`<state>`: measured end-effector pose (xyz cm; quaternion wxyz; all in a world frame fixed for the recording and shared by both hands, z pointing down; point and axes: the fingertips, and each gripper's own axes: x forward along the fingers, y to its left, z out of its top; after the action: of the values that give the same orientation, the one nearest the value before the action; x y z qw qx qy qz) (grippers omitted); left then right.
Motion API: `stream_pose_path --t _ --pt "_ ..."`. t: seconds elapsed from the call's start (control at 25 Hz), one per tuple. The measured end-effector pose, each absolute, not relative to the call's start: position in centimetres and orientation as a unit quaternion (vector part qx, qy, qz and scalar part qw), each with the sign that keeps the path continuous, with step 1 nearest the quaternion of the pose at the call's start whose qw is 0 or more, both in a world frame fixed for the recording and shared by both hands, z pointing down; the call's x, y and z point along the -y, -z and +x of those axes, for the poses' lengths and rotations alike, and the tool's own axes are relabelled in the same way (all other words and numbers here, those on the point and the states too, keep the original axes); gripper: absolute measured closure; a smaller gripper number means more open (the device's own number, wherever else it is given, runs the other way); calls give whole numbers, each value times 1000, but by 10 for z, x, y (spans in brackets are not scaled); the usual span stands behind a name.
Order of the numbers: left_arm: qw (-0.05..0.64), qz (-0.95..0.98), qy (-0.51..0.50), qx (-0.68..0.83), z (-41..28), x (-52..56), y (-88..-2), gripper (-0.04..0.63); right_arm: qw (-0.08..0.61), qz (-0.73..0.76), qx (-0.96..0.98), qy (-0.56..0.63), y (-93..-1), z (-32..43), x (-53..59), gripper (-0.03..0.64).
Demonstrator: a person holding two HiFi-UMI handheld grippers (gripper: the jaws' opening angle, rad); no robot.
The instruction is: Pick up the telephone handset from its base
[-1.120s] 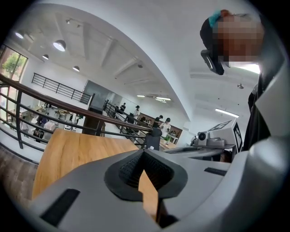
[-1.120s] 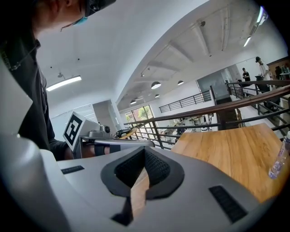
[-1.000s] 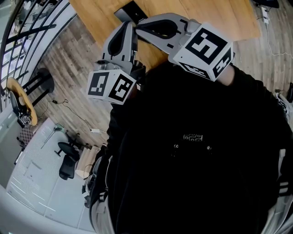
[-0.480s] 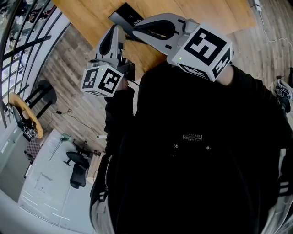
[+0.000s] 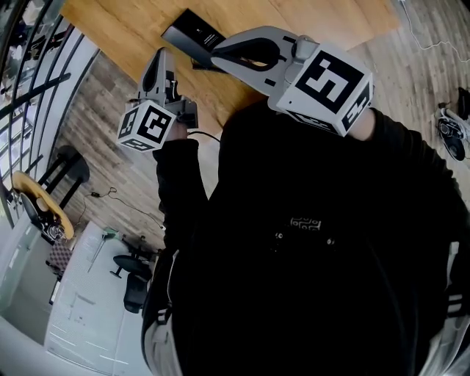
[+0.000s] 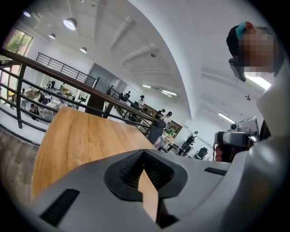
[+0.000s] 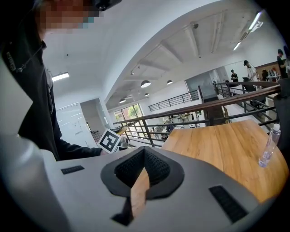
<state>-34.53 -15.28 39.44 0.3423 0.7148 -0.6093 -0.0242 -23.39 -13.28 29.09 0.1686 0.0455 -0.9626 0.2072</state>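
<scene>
Head view, nearest: black sleeve (image 5: 176,172) at 9 o'clock. Left gripper (image 5: 156,60) at 11 o'clock, over the table (image 5: 308,18) edge, clenched with nothing between the jaws. Right gripper (image 5: 215,53) at 12 o'clock, likewise clenched on nothing. Phone (image 5: 191,31), black, lies flat on the table at 11 o'clock of the right tips; contact unclear, handset not separable from base. Farther, right gripper view: bottle (image 7: 270,144) upright at 3 o'clock, railing (image 7: 190,111) beyond

My left claw (image 5: 157,60) sits low at my left side, jaws pressed together, empty. My right claw (image 5: 215,53) reaches forward, jaws together, empty.
</scene>
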Motion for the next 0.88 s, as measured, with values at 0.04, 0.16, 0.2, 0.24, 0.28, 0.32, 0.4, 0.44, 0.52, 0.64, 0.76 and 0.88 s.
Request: stream_pose_path --t 0.04,0.16,0.2,0.24,0.28,0.32,0.4,0.44,0.52,0.64,0.76,0.88 --pt "346 714 23 609 -347 153 -399 589 169 46 963 -206 -292 -234 133 601" --pt "352 714 13 606 -349 154 -414 589 175 44 962 -205 -298 -231 132 601" --pt "354 714 12 604 -349 154 -418 589 175 44 962 -206 -298 -232 131 601" --pt "356 713 14 604 -350 154 -421 586 176 44 961 -207 -299 -232 131 601" --pt "356 712 16 605 -352 155 -423 586 177 44 961 -208 -300 -232 131 601" --pt "355 710 15 607 -354 155 -425 586 179 46 960 -210 -301 -231 131 601" --pt "355 709 8 609 -357 154 -431 586 179 49 960 -212 -301 -232 132 601" --pt "356 709 4 609 -358 154 -435 586 179 50 960 -211 -302 -232 132 601" --pt "363 708 1 605 -359 154 -444 586 185 48 959 -211 -305 -230 130 601" --pt "375 701 7 606 -366 156 -454 581 191 46 957 -213 -309 -230 129 601" --pt "375 696 6 611 -374 156 -461 580 193 50 956 -217 -312 -230 129 601" --pt "385 698 0 604 -377 154 -471 547 193 56 955 -219 -313 -230 130 601"
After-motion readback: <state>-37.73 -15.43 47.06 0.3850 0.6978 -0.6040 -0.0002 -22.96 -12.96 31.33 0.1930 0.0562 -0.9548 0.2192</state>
